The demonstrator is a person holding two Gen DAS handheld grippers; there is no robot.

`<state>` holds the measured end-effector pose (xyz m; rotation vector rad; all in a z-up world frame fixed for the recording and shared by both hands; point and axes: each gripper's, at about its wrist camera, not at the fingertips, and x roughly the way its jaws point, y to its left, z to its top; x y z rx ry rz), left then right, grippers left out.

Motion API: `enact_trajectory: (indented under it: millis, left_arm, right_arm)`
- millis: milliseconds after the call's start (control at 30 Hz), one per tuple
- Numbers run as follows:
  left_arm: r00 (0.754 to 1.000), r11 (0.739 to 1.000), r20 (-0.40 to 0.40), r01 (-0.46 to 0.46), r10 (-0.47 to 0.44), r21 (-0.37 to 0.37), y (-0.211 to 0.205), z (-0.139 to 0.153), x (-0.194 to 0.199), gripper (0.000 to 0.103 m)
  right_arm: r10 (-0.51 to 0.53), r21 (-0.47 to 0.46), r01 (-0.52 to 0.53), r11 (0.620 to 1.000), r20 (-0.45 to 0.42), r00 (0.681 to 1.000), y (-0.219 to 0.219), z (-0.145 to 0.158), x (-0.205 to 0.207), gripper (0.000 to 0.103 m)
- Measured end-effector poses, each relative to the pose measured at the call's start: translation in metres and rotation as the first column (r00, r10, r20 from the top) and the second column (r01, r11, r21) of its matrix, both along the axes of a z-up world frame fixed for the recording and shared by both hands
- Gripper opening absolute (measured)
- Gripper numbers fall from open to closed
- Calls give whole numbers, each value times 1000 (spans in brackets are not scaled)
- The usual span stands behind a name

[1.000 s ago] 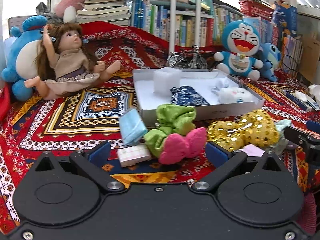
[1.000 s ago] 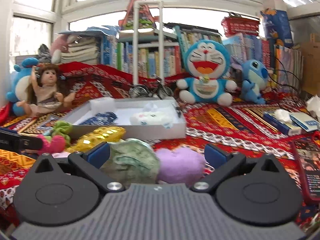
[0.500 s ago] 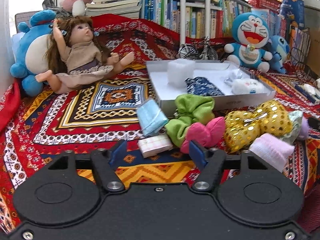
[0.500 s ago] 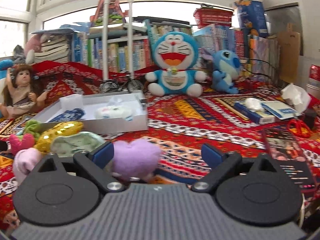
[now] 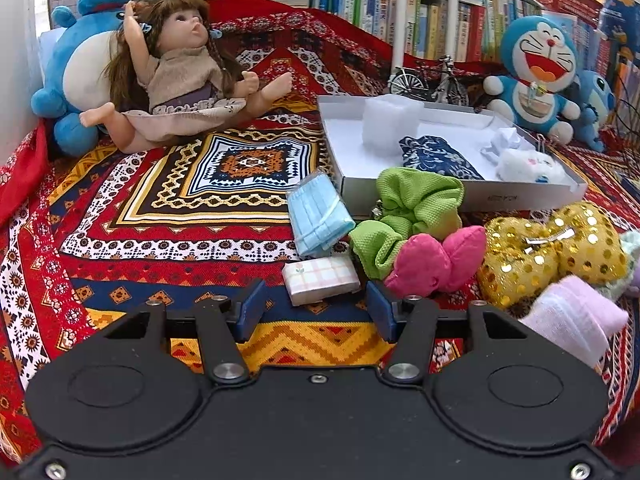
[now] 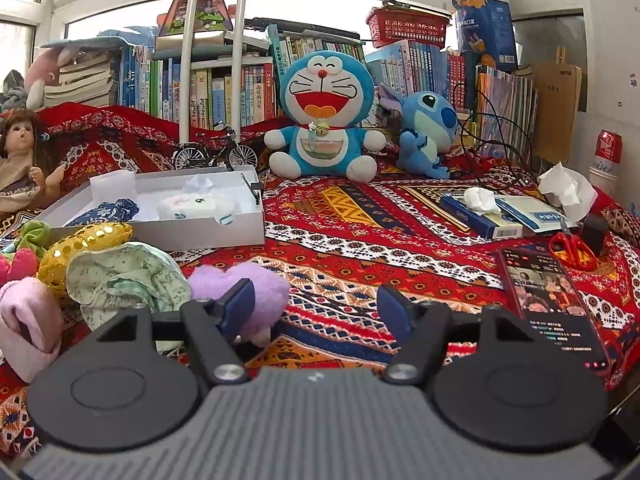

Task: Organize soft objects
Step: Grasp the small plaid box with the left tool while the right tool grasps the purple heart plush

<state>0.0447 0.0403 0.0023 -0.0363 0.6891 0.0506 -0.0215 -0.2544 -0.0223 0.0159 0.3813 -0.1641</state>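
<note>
On my left, the left tongs (image 5: 316, 310) have just been closing around the checked pack (image 5: 321, 285), which lies flat on the patterned cloth (image 5: 160, 216) just ahead of the tips; the pads stand a little apart from its ends and do not press it yet, so I count them as apart. I judge this the pick-up step: next I must ease forward, finish the squeeze, then carry the pack to the white box (image 5: 460, 194) behind. The pack looks small, soft-cornered and pale, with pink and blue checks, and should give slightly under the pads. Beside it lie a blue face mask (image 5: 318, 216), a green scrunchie (image 5: 412, 212) and a pink bow (image 5: 434, 262). Further right, the right tongs (image 6: 316, 310) have also just been closing, with the purple plush heart (image 6: 268, 284) against the left finger only; nothing is clamped, bare cloth shows between the pads.
</note>
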Motion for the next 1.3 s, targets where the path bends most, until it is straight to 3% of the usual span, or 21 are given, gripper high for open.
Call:
enact_trajectory:
  millis: [500,800,1300]
  left_arm:
    - [1000,1000,9,-20,20,22,-6,-5,11,53]
    - [1000,1000,9,-5,5,13,-5,-4,9,43]
    - [1000,1000,6,0,0,20,-6,-4,7,43]
  right_arm:
    - [62,24,-63,998,9,998,12,-1,3,78]
    - [95,28,-95,995,0,996,22,-4,13,79]
    - [142,34,-141,989,-41,989,31,-12,27,81]
